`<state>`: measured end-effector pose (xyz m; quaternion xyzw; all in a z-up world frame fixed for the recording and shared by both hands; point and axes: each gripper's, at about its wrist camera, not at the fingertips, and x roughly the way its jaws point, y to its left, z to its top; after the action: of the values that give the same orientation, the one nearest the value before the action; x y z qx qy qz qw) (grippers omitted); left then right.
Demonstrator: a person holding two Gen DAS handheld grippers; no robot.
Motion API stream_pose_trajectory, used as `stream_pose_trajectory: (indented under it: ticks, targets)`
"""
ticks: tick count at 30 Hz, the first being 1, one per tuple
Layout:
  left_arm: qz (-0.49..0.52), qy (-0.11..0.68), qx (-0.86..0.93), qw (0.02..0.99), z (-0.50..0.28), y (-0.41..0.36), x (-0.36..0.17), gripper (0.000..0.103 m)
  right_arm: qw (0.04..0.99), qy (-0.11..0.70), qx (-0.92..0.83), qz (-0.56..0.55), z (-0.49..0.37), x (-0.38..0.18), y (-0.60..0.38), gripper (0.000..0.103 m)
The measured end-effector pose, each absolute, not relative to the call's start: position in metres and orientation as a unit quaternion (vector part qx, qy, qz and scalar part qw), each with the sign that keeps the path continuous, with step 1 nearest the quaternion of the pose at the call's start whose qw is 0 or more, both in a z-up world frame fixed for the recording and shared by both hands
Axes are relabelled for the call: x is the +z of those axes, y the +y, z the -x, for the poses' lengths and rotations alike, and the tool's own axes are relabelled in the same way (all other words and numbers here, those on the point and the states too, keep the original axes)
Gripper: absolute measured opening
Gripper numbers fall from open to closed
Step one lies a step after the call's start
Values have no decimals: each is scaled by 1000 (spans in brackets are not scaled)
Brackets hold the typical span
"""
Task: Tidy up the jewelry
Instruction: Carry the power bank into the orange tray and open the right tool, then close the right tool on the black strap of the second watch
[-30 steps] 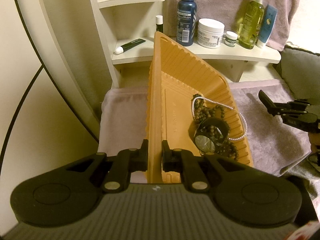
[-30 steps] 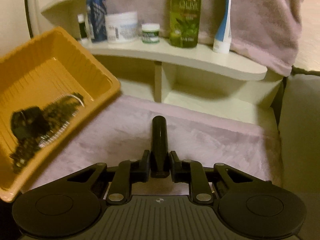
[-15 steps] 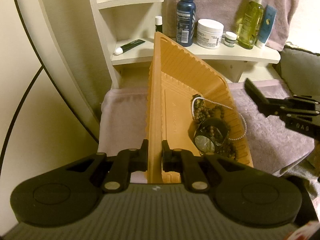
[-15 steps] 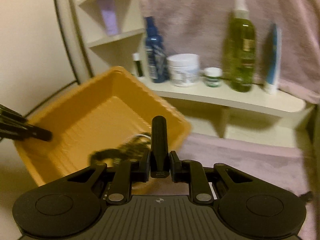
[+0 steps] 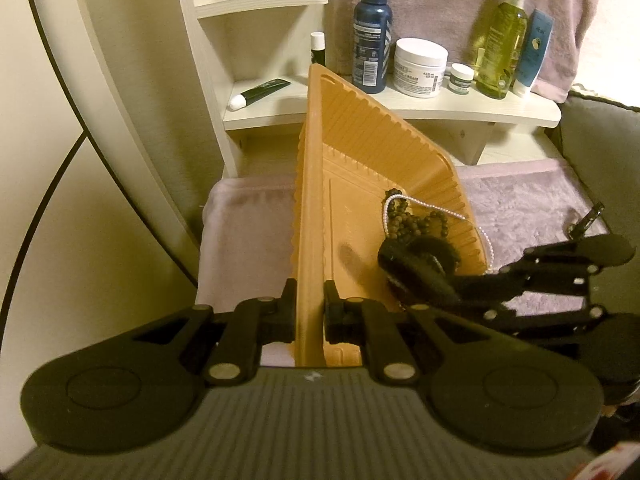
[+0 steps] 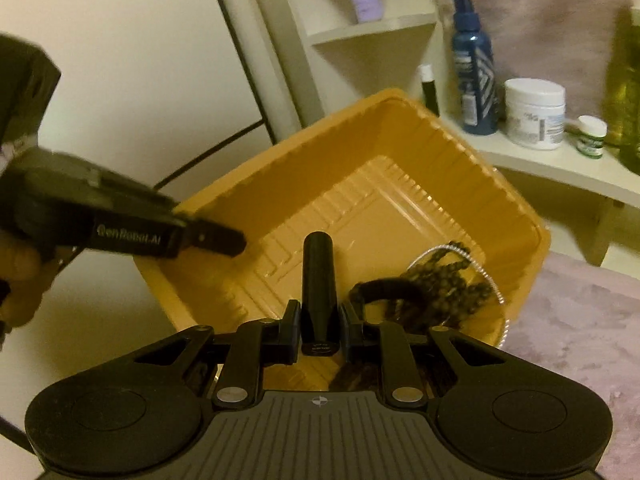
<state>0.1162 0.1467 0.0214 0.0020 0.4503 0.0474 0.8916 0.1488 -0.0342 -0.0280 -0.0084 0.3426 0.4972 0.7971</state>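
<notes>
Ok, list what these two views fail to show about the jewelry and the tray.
- Watch, left wrist view: right gripper covers its face.
- Dark bead necklace, right wrist view: motion blur, and the gripper body cuts off its lower part.
- Orange tray, left wrist view: its near end is hidden behind the left gripper.
- Jar labels: too blurred to read.

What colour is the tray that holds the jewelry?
Orange; the tray shows best in the right wrist view.

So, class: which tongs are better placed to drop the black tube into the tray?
The right tongs: they grip the black tube above the orange tray. The left tongs clamp its rim.
</notes>
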Motion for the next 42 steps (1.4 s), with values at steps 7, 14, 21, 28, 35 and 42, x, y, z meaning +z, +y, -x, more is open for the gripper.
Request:
stream_pose_trajectory:
  ticks: [7, 14, 21, 28, 35, 42]
  targets:
    - [-2, 450, 48, 892, -116, 146, 21, 11, 795, 351, 495, -6, -159, -40, -41, 20]
    - [2, 450, 48, 892, -116, 147, 22, 10, 822, 330, 463, -31, -157, -34, -67, 33]
    - [3, 449, 47, 892, -116, 148, 21, 10, 873, 316, 368, -56, -154, -33, -118, 35]
    - [3, 448, 48, 893, -116, 149, 21, 10, 902, 322, 281, -60, -157, -46, -179, 35]
    - [4, 448, 48, 893, -116, 150, 21, 10, 922, 317, 217, -52, -159, -52, -221, 36]
    - [3, 447, 47, 893, -116, 150, 21, 10, 928, 327, 174, -44, -162, -66, -244, 36]
